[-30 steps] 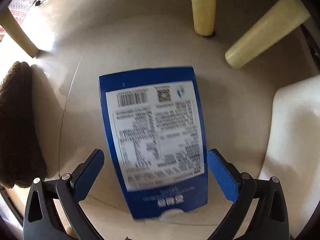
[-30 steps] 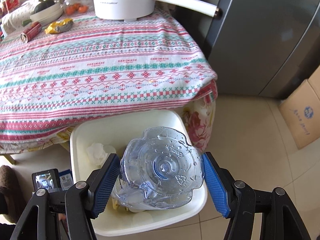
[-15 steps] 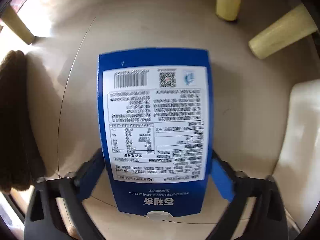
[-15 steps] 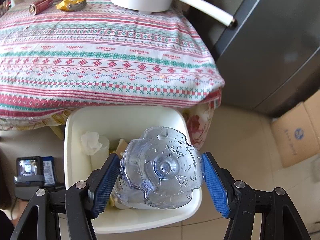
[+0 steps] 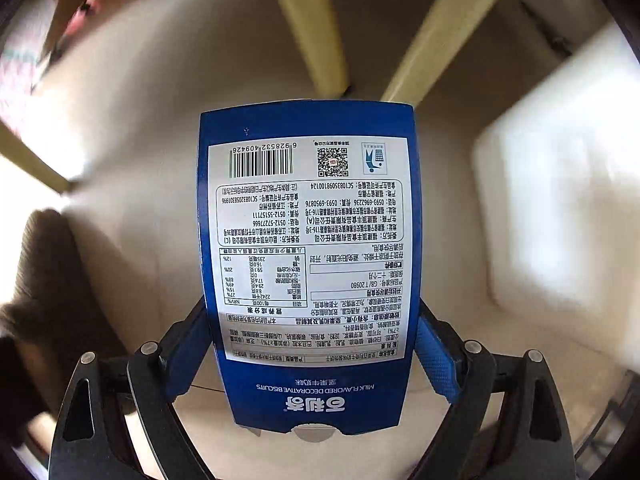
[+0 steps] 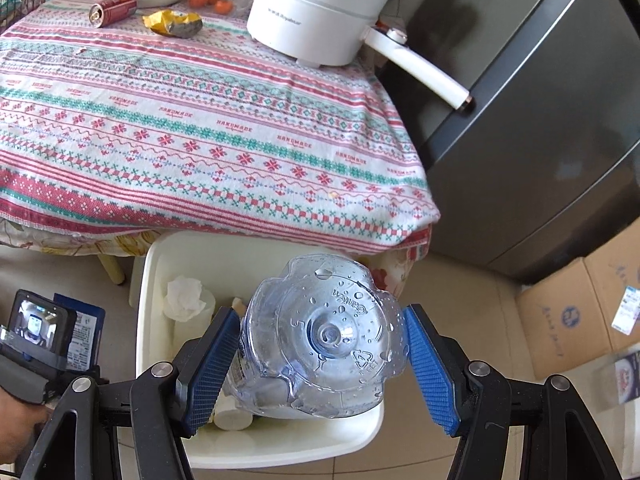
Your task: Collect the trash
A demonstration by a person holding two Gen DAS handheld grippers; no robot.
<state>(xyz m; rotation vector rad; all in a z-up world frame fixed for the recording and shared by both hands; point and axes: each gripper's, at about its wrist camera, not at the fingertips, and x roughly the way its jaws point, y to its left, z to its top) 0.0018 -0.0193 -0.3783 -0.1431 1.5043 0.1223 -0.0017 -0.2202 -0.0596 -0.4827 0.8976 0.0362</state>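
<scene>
My left gripper [image 5: 310, 344] is shut on a blue biscuit box [image 5: 308, 240], label side up, and holds it above the floor left of the white bin [image 5: 560, 208]. The box also shows in the right wrist view [image 6: 82, 336]. My right gripper [image 6: 320, 354] is shut on a clear plastic bottle [image 6: 320, 336], base toward the camera, held over the white trash bin [image 6: 280, 440]. The bin holds crumpled tissue [image 6: 182, 296] and other scraps.
The bin stands on the tiled floor under the edge of a table with a patterned cloth [image 6: 200, 140]. A red can [image 6: 112, 8], a yellow wrapper [image 6: 172, 22] and a white pot [image 6: 316, 12] are on it. Wooden legs [image 5: 308, 28], a dark fridge [image 6: 540, 120] and cardboard boxes [image 6: 580, 316] are nearby.
My left gripper closed on the blue box and lifted it off the floor. My right gripper with the bottle moved a little farther over the bin.
</scene>
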